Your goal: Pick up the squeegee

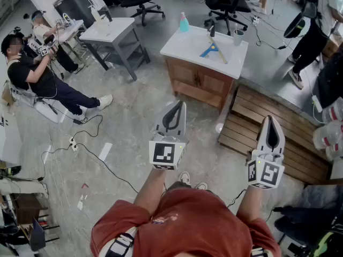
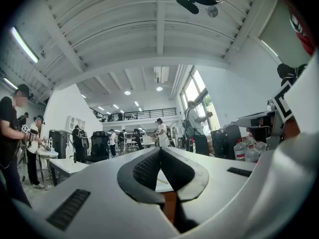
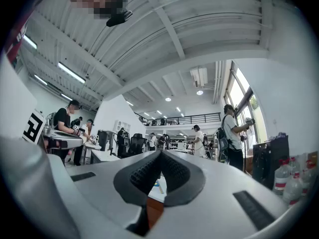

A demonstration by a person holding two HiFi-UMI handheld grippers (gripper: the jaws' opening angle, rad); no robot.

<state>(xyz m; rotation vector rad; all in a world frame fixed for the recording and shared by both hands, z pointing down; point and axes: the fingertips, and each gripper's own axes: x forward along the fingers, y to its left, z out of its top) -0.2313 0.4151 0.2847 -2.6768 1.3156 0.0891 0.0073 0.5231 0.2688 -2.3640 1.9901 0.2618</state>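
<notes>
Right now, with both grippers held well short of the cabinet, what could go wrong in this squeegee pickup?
1. The left gripper and right gripper are both shut. Unless the jaws open first, they would likely shove the squeegee across the cabinet top.
2. A cup and a blue bottle stand on the same top, and a careless reach could knock them over.
3. The wooden pallet beside the cabinet is a possible trip hazard.

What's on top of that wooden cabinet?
A blue bottle, a squeegee, a cup and a small dark thing on its white top. Doors hide the inside.
</notes>
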